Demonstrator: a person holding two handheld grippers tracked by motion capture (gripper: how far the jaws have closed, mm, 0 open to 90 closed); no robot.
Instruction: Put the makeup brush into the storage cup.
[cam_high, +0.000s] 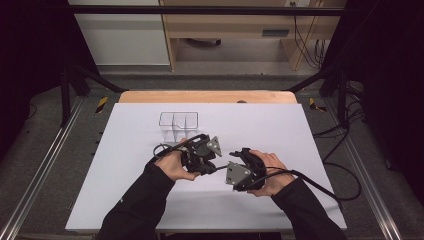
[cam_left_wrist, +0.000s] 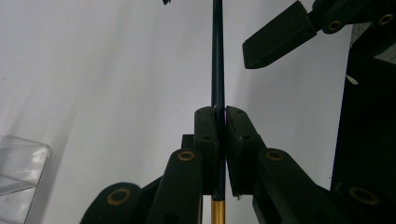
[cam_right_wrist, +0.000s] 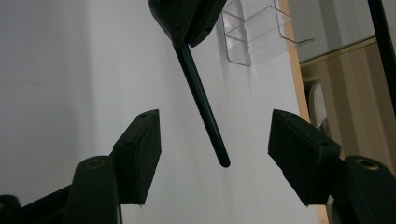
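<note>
Black, slim round-tipped pen (cam_right_wrist: 201, 105) with a gold band, clamped upright in the tightly closed left gripper (cam_left_wrist: 220, 122), its free end hanging untouched between the parted jaws of the right gripper (cam_right_wrist: 215, 137), above a white matte table (cam_high: 280, 130), near a clear ribbed plastic organiser (cam_high: 178, 122).

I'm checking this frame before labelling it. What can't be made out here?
- Dark rod: left gripper view, its top is cut off by the frame edge, its gold lower end by the bottom edge.
- Clear divided box: high view, too small to tell any contents.
- Left tongs: high view, the hand hides the grip.
</note>
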